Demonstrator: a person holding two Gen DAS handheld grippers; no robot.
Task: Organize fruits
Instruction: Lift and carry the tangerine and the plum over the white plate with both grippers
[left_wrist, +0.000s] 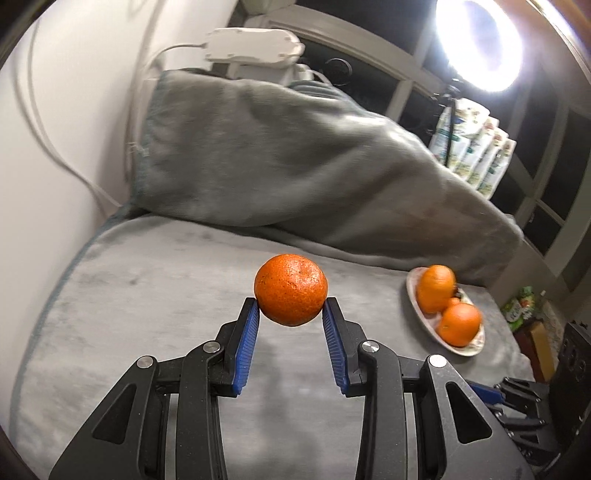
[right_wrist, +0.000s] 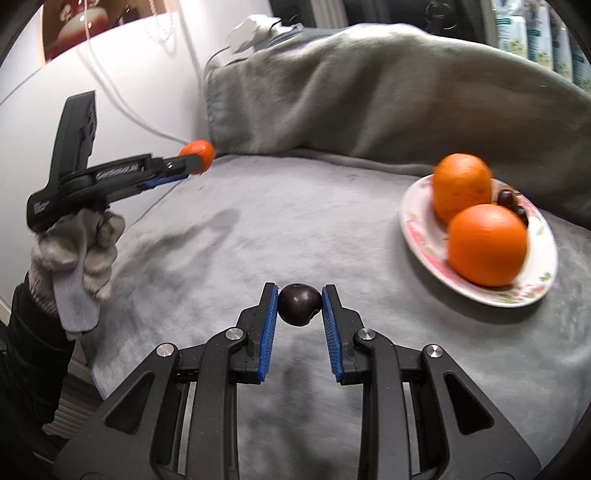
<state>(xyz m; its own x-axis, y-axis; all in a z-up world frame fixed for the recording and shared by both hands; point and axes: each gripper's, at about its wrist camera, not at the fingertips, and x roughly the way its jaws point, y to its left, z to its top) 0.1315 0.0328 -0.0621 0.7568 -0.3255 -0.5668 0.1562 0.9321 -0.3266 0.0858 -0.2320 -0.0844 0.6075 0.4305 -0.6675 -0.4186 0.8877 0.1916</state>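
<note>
My left gripper (left_wrist: 290, 308) is shut on an orange mandarin (left_wrist: 290, 290) and holds it above the grey blanket. The same gripper (right_wrist: 192, 164) and mandarin (right_wrist: 199, 154) show at the left of the right wrist view. My right gripper (right_wrist: 299, 301) is shut on a small dark purple fruit (right_wrist: 299, 303), held above the blanket. A floral plate (right_wrist: 417, 218) at the right carries two oranges (right_wrist: 487, 245) and some small dark fruits (right_wrist: 508, 199). The plate (left_wrist: 469, 349) with its oranges (left_wrist: 460, 323) also shows at the right of the left wrist view.
A grey blanket (right_wrist: 240, 243) covers the surface and drapes over a bulky shape (left_wrist: 277, 155) at the back. A white wall with cables (left_wrist: 48, 122) is at the left. A bright ring light (left_wrist: 480, 44) and printed packs (left_wrist: 476, 151) stand at the back right.
</note>
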